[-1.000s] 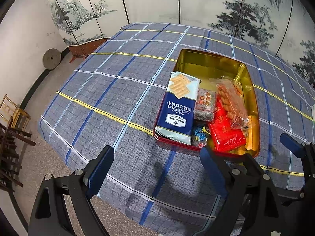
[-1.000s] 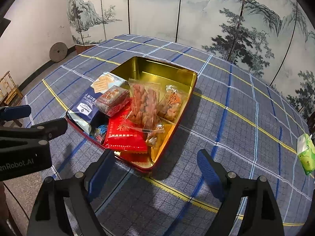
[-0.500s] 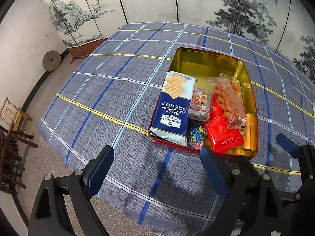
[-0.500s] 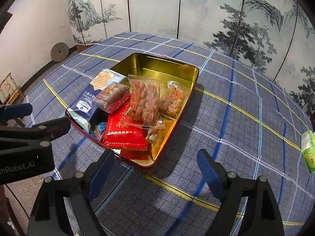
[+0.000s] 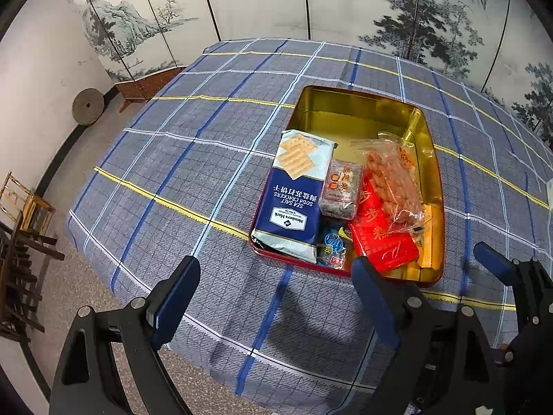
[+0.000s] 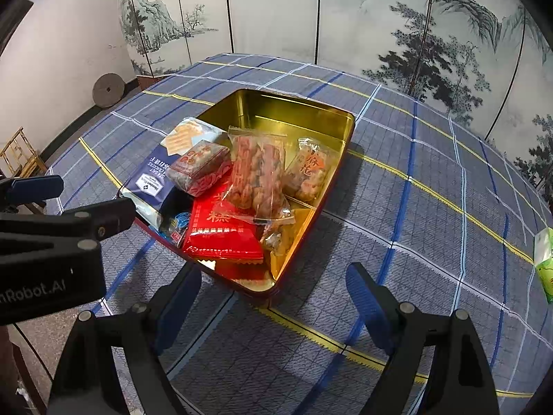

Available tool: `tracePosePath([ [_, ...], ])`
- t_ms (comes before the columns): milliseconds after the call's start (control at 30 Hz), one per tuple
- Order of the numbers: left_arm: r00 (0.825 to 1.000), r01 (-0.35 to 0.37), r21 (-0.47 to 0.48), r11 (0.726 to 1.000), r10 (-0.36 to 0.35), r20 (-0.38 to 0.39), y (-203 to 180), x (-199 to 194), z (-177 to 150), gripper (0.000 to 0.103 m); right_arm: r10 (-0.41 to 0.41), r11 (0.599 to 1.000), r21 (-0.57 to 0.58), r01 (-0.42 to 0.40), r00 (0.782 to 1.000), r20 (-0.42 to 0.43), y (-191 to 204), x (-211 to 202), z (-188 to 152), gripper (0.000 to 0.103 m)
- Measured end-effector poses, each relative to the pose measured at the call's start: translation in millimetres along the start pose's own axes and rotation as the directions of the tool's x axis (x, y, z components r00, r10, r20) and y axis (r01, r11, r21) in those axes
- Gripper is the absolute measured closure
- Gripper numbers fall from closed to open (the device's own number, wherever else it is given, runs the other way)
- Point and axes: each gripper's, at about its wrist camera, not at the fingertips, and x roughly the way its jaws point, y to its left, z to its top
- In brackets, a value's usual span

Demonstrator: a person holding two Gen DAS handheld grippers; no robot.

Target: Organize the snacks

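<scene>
A gold tin [image 5: 359, 110] [image 6: 273, 103] with a red outer wall sits on the checked tablecloth and holds several snacks. Inside lie a blue soda cracker pack [image 5: 295, 197] [image 6: 152, 176], a small clear pack [image 5: 340, 190] [image 6: 200, 166], a red pack [image 5: 380, 235] [image 6: 221, 235] and a clear bag of orange twists [image 5: 390, 176] [image 6: 259, 169]. Another clear bag [image 6: 309, 169] lies at the right side. My left gripper [image 5: 276, 294] hovers open over the table's near edge, empty. Open and empty as well, my right gripper [image 6: 273, 297] hangs just before the tin's near corner.
A green packet [image 6: 544, 263] lies on the cloth at the far right. Painted folding screens [image 6: 311, 17] stand behind the table. A round stone [image 5: 88, 106] leans on the left wall, and wooden chairs [image 5: 20, 242] stand on the floor at the left.
Both views have drawn back slightly from the tin. The snacks and the tin lie as before, and both grippers stay open.
</scene>
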Motion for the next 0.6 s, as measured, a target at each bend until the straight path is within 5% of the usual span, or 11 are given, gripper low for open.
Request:
tracePosePath([
  [600,1.0,-0.026,-0.002,1.0,0.026,0.006,0.6,-0.7,-0.5,0.016,0.009,1.0,0.006,-0.009,1.0,-0.004,-0.7,2.6,-0.8,0.015],
])
